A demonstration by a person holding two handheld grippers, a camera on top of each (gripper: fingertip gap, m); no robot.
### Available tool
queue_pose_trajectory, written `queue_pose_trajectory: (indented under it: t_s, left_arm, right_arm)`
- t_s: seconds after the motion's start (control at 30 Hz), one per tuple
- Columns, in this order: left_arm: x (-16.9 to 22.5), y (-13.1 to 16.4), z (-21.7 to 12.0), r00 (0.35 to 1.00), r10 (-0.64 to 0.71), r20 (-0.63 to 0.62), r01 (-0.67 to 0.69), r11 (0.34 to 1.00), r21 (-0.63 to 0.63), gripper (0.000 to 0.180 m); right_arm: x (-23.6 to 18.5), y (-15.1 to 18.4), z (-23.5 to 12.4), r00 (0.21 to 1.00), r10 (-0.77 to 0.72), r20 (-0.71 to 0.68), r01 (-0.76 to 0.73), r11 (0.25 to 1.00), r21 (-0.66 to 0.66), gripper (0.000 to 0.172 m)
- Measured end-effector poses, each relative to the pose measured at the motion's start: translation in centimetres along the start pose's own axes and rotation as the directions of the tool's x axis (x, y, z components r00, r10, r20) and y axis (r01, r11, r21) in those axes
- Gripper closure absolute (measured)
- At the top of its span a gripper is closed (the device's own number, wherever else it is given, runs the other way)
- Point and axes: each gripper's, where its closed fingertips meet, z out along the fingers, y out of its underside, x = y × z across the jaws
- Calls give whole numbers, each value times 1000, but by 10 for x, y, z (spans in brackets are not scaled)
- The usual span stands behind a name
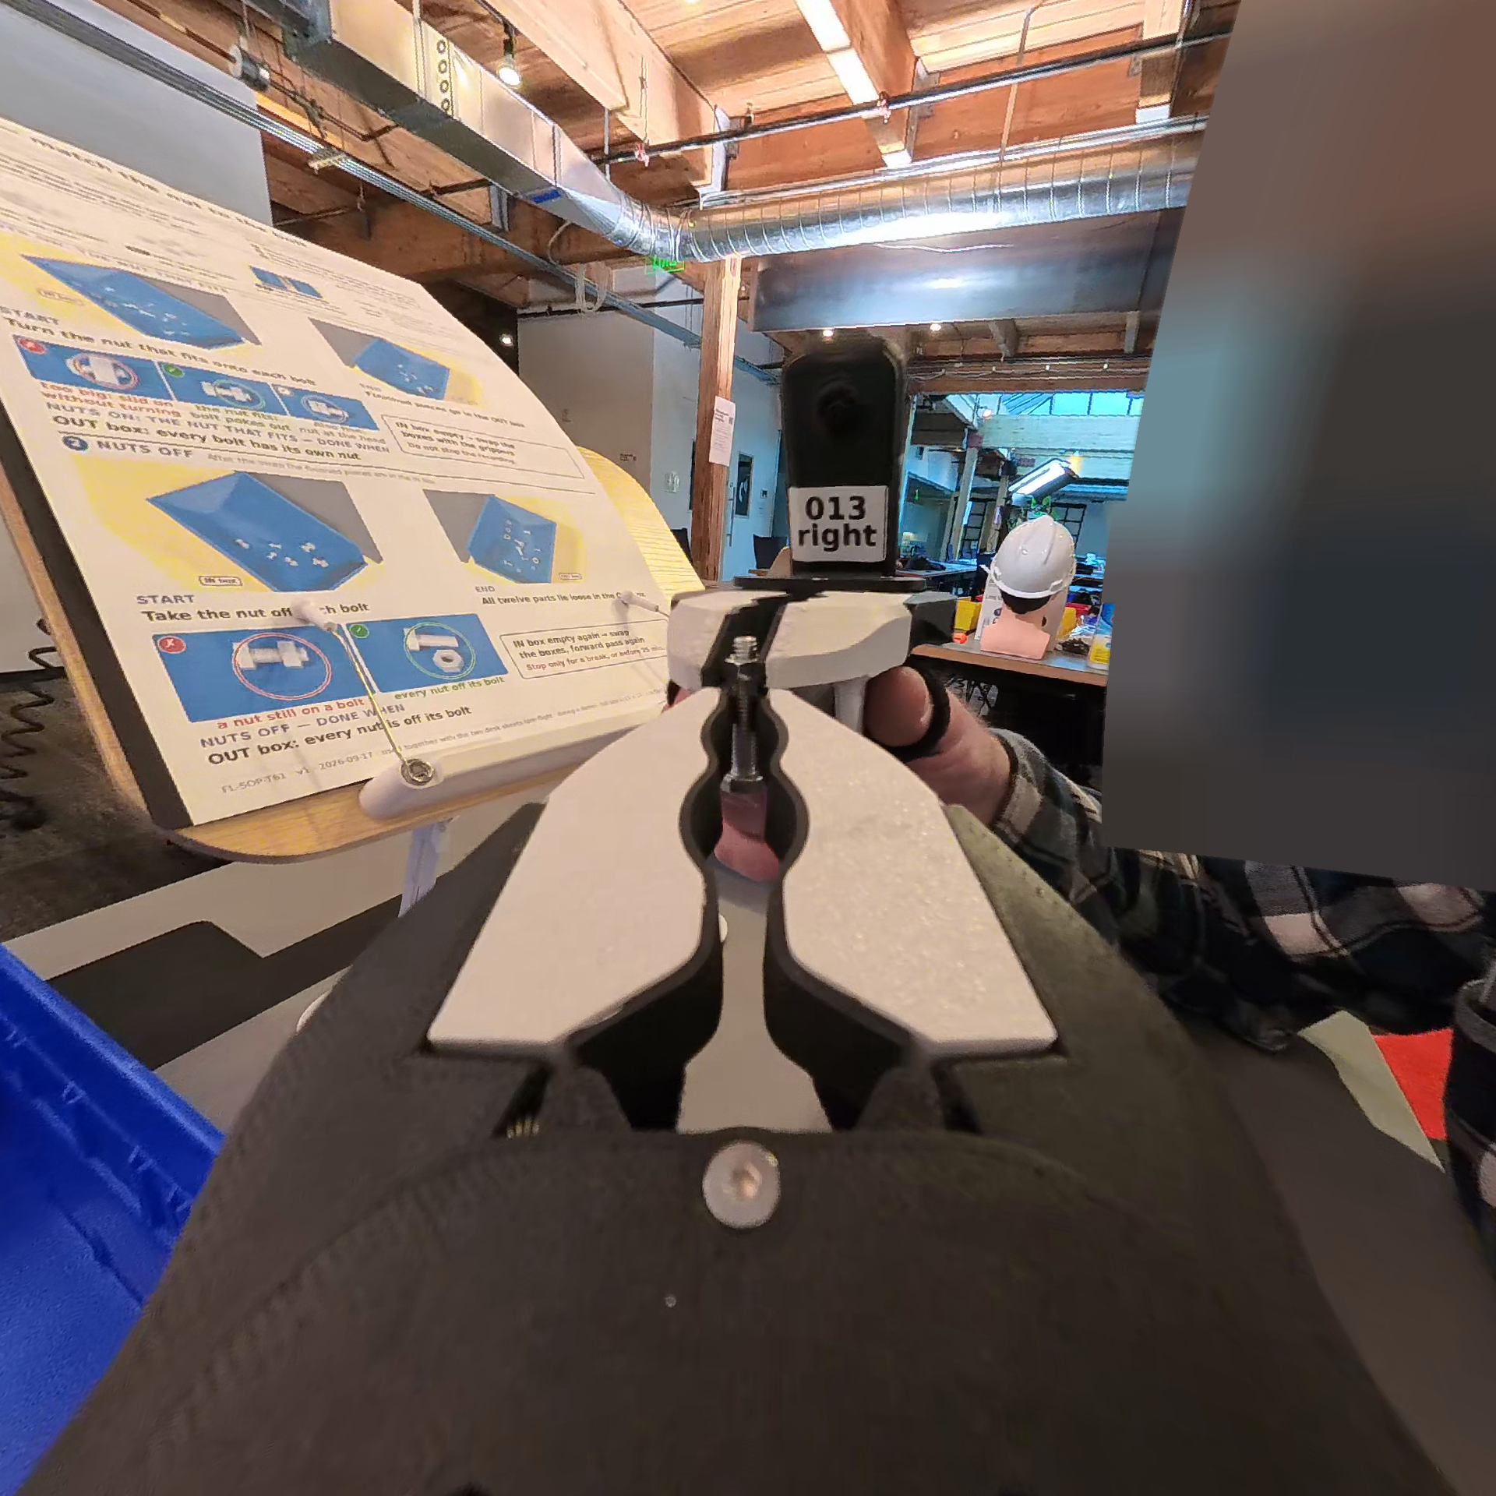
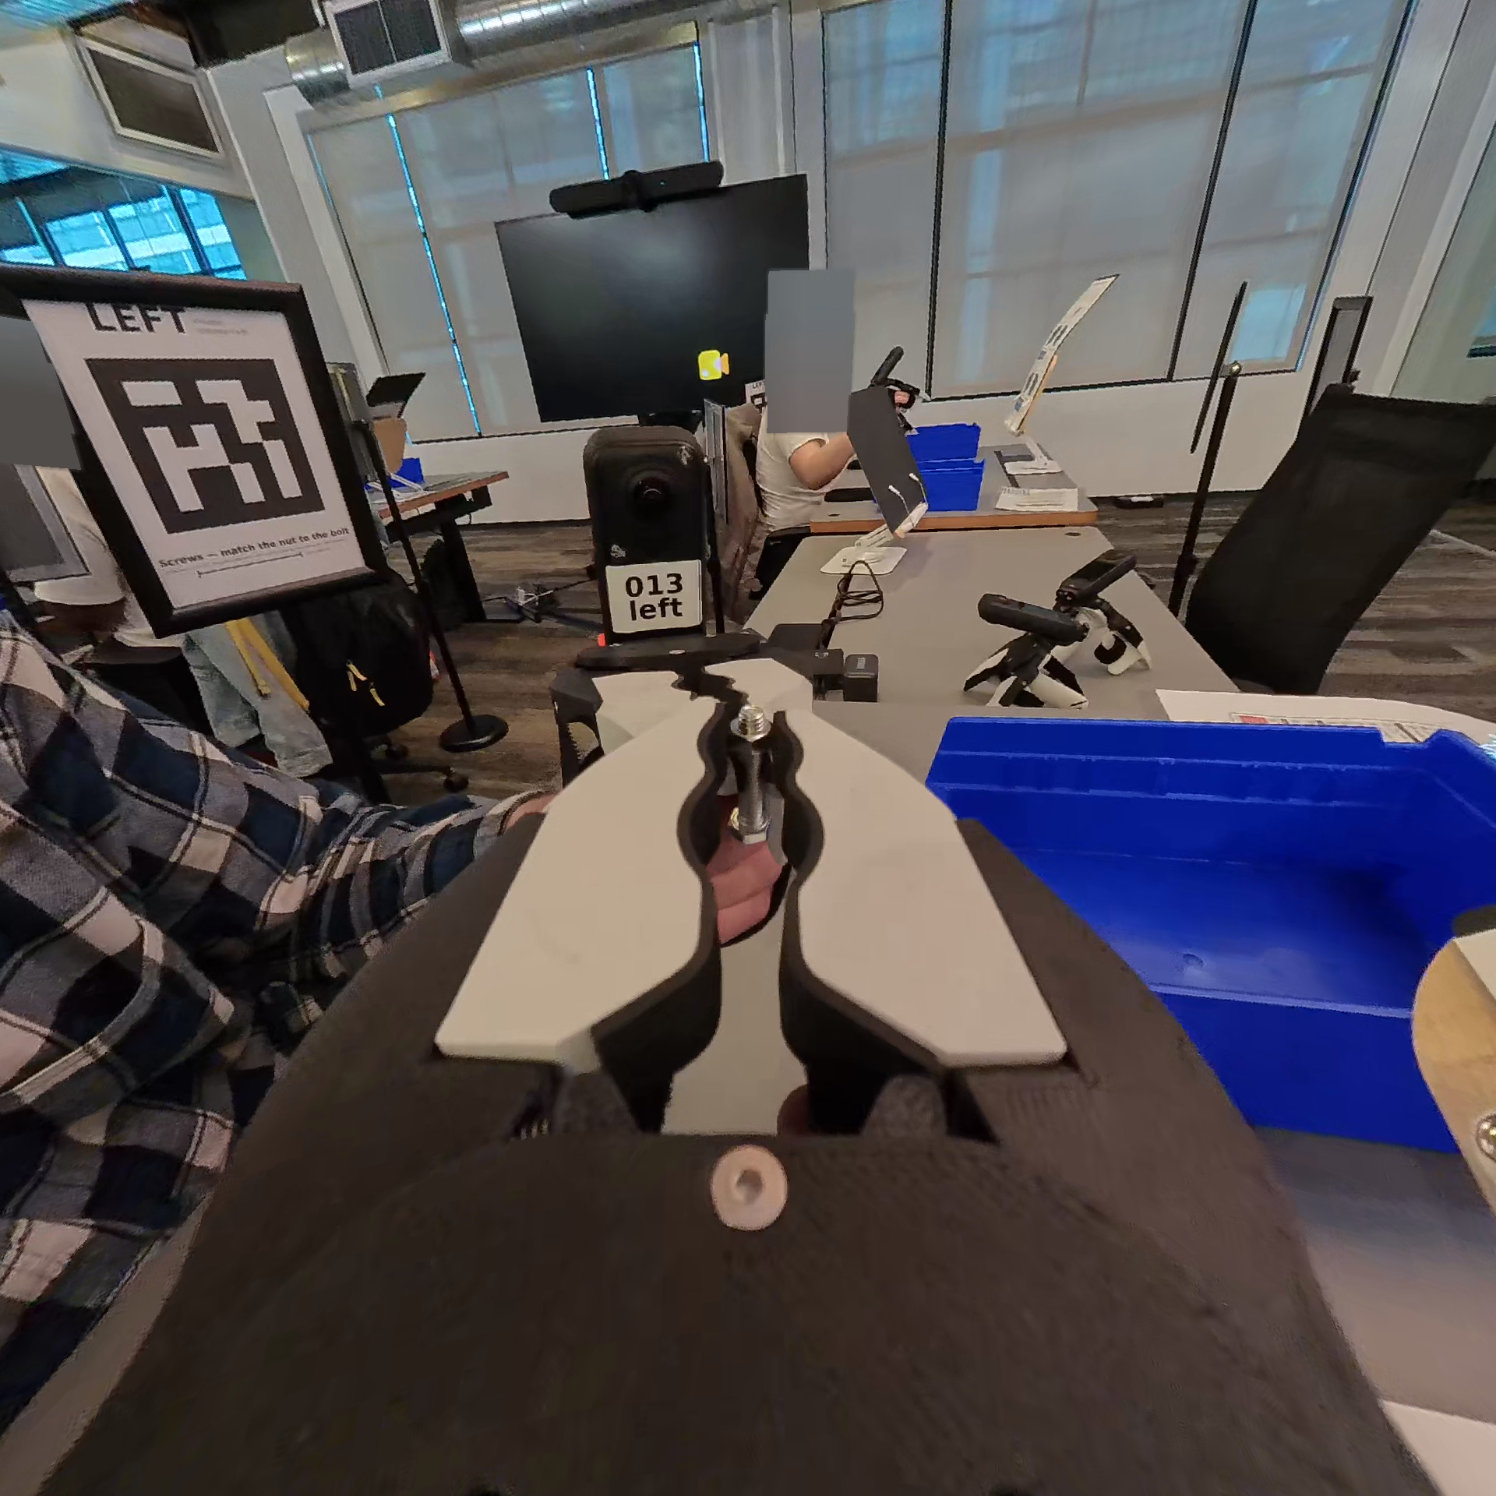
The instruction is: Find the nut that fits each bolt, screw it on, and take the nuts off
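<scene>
- Left wrist view: left tongs (image 1: 745,712) clamped the bolt (image 1: 745,749) by its shank, in mid-air.
- Right tongs (image 1: 749,627) closed narrowly on the nut (image 1: 745,657) near the tip.
- Likely mid-threading; the next twist needs the bolt kept steady.

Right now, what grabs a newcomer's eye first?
A silver bolt stands dead centre, gripped in the left gripper's jaws. Its nut end reaches into the right gripper facing it. A big illustrated instruction sheet leans on a stand at left. A blue bin sits beside the right gripper.
</scene>
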Motion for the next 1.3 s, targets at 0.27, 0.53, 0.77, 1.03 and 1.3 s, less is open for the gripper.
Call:
queue_pose_trajectory:
  t_s: [0.27, 0.53, 0.77, 1.03, 1.3]
  left_arm:
    - [0, 1, 1, 1000, 18, 11, -18, 1000, -5, 156]
    - [-5, 16, 6, 998, 38, 50, -33, 994, -100, 137]
    - [-1, 18, 5, 1000, 28, 11, -26, 994, -101, 170]
    - [-1, 15, 3, 999, 44, 22, -42, 995, -90, 170]
    - [4, 18, 7, 997, 80, 11, -78, 992, -99, 170]
  right_arm:
    - [4, -11, -8, 999, -10, -33, 12, 998, 58, 161]
    - [2, -7, -6, 1000, -14, -16, 16, 997, 74, 161]
    - [0, 0, 0, 1000, 6, 13, -7, 997, 80, 161]
    - [2, -4, -2, 1000, 3, -3, -3, 996, 89, 139]
    - [4, 1, 4, 998, -33, -52, 35, 998, 46, 120]
